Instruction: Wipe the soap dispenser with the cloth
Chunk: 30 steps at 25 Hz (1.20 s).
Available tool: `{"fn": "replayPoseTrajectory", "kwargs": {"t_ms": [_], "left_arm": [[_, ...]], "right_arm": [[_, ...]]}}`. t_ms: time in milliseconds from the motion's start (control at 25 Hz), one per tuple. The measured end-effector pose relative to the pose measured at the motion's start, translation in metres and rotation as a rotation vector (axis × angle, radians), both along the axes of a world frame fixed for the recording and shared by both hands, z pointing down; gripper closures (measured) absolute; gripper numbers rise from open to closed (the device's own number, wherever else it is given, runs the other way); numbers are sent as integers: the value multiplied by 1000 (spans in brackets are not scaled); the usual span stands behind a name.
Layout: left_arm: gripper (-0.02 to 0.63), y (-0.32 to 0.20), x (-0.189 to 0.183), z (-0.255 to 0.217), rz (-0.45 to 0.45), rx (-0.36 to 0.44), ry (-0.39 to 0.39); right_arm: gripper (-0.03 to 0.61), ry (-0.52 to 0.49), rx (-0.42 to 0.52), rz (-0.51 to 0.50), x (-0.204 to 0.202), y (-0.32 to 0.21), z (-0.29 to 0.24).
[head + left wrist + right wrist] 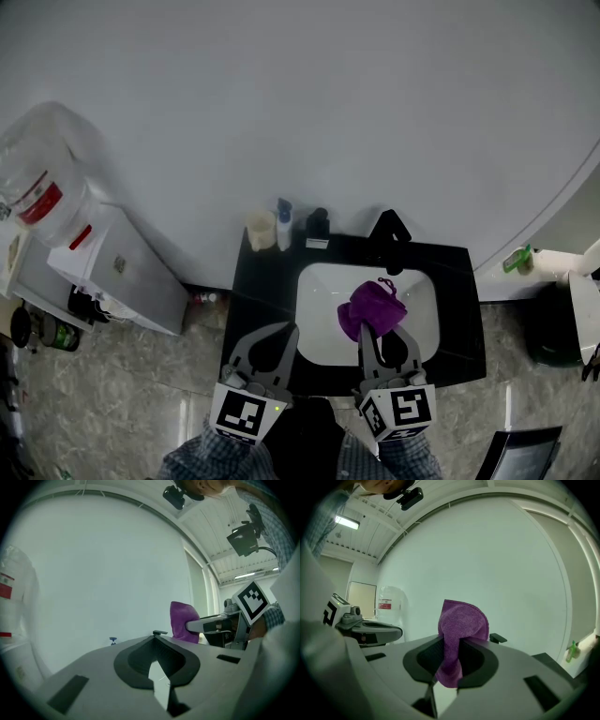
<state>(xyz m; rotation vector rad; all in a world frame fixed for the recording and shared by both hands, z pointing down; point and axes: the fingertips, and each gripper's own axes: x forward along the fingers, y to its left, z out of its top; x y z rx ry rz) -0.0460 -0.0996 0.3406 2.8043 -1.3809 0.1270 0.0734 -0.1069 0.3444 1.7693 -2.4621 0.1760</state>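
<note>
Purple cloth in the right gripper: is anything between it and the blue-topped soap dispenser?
Nothing visible. The purple cloth, held by the right gripper, hangs over the sink basin; only open basin and black counter lie before the soap dispenser. The faucet stands off to the right.

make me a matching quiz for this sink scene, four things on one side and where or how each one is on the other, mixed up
1 purple cloth
2 left gripper
3 blue-topped bottle
4 faucet

a black, behind the basin
b shut, nothing between its jaws
c clamped in the right gripper
d beside the beige cup

Pairs: 1-c, 2-b, 3-d, 4-a
</note>
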Motion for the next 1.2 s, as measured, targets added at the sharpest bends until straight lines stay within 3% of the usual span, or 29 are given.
{"fn": "replayPoseTrajectory", "kwargs": {"t_ms": [240, 520, 1200], "left_arm": [[612, -17, 4, 4, -13, -4, 13], [612, -50, 11, 12, -47, -31, 17], [612, -120, 1, 27, -223, -66, 41]], "right_arm": [[502, -13, -22, -21, 1, -23, 13], [502, 8, -30, -53, 11, -87, 19], [502, 60, -138, -181, -5, -251, 63]]}}
